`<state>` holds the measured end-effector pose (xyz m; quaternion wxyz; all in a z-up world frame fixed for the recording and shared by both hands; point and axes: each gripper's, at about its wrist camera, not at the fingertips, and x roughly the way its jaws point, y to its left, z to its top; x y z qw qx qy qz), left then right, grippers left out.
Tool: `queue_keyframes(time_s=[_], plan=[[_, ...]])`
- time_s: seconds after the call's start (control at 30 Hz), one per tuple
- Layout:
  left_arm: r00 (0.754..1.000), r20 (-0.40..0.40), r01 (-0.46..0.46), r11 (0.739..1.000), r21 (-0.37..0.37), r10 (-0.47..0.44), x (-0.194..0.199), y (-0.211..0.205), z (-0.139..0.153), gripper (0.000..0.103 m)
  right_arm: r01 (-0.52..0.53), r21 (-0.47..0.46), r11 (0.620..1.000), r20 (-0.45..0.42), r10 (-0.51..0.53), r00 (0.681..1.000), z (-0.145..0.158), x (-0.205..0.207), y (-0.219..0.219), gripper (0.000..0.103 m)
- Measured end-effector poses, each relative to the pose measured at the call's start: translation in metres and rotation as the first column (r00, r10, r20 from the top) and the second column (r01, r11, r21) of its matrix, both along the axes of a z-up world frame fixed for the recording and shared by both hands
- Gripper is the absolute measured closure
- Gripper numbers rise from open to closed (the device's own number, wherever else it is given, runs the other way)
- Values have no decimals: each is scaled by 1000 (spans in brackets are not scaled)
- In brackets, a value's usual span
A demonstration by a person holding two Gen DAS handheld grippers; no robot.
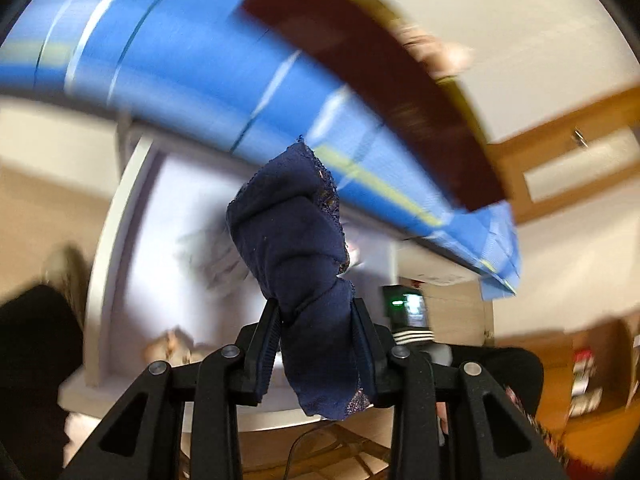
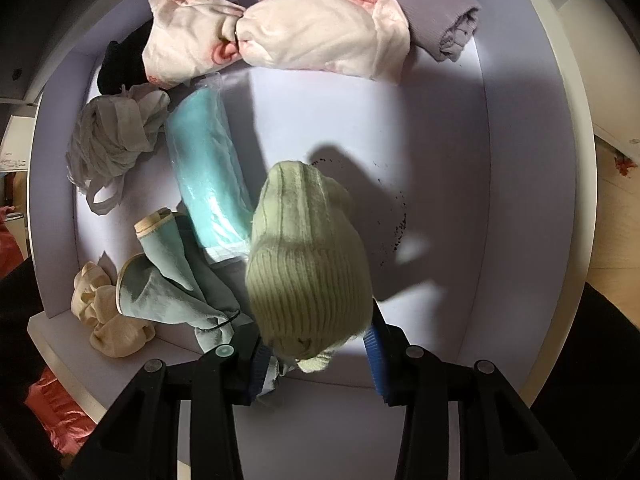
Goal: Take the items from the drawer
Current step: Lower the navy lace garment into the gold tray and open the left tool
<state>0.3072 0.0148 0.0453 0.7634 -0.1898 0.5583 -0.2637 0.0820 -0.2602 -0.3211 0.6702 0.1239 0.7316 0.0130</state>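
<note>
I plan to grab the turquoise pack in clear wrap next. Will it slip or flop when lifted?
The turquoise pack has a glossy clear wrap with bright glare, so it may well slide between pads. It looks like soft folded cloth, so it will probably sag at the ends. It seems light.

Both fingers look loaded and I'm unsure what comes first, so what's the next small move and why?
Probably lift the right gripper straight up: it pinches the green knit hat, which hangs just above the drawer floor, while the left gripper already holds its navy garment clear.
</note>
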Motion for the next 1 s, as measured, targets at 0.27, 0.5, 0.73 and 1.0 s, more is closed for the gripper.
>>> queue_keyframes(time_s=[0.27, 0.5, 0.73, 1.0], plan=[[978, 183, 112, 993, -37, -103, 7, -15, 87, 69, 5, 6, 1000, -12, -5, 1000, -8, -4, -1, 60], [974, 196, 116, 993, 5, -115, 64, -35, 121, 69, 11, 12, 1000, -15, -10, 1000, -9, -5, -5, 60], [979, 165, 106, 989, 103, -123, 135, -63, 121, 69, 27, 32, 999, -28, -26, 999, -11, -5, -13, 60], [981, 118, 123, 963, 238, -154, 208, -89, 103, 72, 67, 81, 994, -51, -63, 997, -17, -9, -24, 60]])
